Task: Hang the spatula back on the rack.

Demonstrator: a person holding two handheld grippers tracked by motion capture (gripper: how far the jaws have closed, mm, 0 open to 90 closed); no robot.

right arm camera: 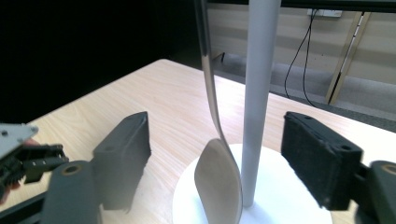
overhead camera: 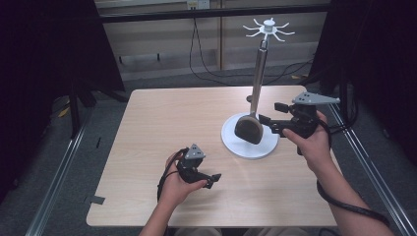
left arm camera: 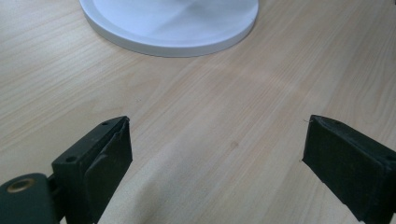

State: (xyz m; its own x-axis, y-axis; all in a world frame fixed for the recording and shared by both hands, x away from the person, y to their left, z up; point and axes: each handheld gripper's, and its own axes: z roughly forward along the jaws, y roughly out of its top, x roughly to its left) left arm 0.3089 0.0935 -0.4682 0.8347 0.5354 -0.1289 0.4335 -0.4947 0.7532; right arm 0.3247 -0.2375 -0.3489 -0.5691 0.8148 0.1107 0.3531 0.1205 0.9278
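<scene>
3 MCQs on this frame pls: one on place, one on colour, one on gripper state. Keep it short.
1. Where does the spoon rest?
A. on the stand's round base
B. on bare table
C. in the left gripper

2. Colour of the round base?
A. black
B. white
C. red

3. Right gripper state?
A. shut on the spoon
B. shut on nothing
C. open

Key: 1 A, its bowl sits on the base beside the pole. 2 B, white in every view. 3 C, its fingers stand wide apart either side of spoon and pole.
</scene>
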